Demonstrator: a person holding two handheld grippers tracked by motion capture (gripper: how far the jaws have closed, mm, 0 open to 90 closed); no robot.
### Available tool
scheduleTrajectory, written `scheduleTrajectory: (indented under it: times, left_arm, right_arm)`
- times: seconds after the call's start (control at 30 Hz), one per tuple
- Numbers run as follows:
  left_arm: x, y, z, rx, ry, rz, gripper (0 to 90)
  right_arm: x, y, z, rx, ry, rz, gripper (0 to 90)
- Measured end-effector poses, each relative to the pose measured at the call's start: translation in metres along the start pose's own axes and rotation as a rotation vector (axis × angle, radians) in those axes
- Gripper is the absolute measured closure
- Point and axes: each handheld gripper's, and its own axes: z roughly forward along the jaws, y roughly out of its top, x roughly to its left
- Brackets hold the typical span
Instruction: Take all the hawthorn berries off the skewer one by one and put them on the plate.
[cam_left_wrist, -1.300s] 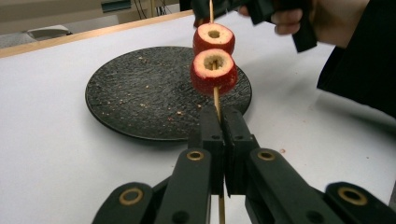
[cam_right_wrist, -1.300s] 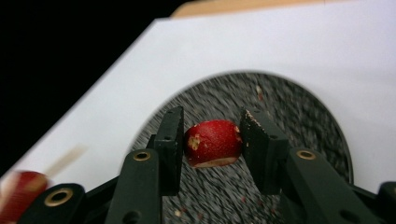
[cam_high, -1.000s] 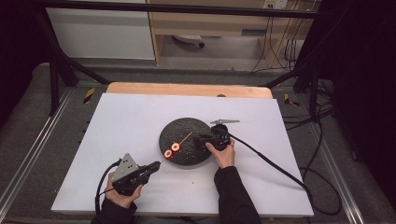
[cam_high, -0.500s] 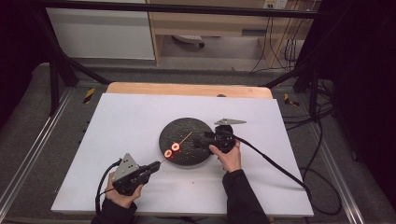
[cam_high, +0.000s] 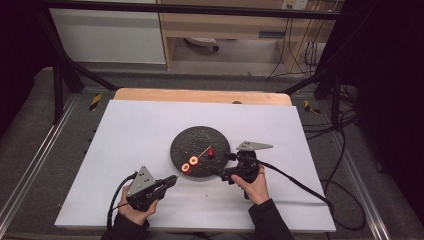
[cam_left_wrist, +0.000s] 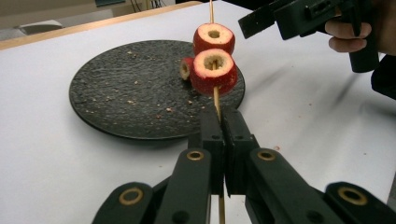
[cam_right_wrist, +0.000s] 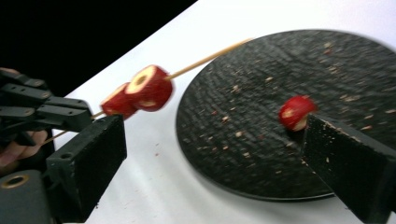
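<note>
While the left gripper (cam_high: 171, 179) stayed out of it near the counter's (cam_high: 125, 130) front edge, its jaws were clamped shut on the butt of the bamboo skewer (cam_left_wrist: 216, 95). Stick angled up over the rim of the black slate plate (cam_high: 189, 137), presumably to present the free tip for loading. Two cored red fruit rings (cam_left_wrist: 214, 70) were already threaded close together just ahead of the jaws, hanging clear of the plate. Right gripper (cam_high: 226, 165) sat at the plate's right edge, jaws spread wide, holding nothing. Loose red fruit piece (cam_right_wrist: 297, 112) lay on the plate, right of the skewer and apart from it. In the right gripper view that piece sat just inside the far jaw, close against its tip; contact couldn't be confirmed. The other jaw was well off toward the skewer side, so the piece wasn't centred in the opening. My read: lining up to pick the third piece, needs shifting before closing.
</note>
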Motion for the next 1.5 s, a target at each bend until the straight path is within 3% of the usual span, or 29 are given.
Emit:
scheduleTrajectory:
  times: [0.4,0.57,0.83,1.13,1.5]
  left_arm:
    - [-0.015,-0.001,0.011,0.021,-0.035,0.033,88.3]
    - [-0.022,-0.002,0.014,0.027,-0.045,0.056,88.3]
    - [-0.026,-0.002,0.015,0.029,-0.054,0.061,88.3]
    - [-0.027,-0.003,0.016,0.026,-0.060,0.063,88.3]
    - [-0.028,-0.002,0.014,0.016,-0.062,0.069,88.3]
  right_arm:
    - [0.009,-0.009,0.004,-0.005,0.065,0.044,17.0]
    - [0.010,-0.012,0.006,-0.007,0.082,0.063,27.0]
    - [0.010,-0.013,0.007,0.004,0.110,0.082,46.4]
    - [0.010,-0.013,0.007,0.010,0.148,0.118,56.5]
    - [0.008,-0.011,0.002,-0.008,0.162,0.152,59.7]
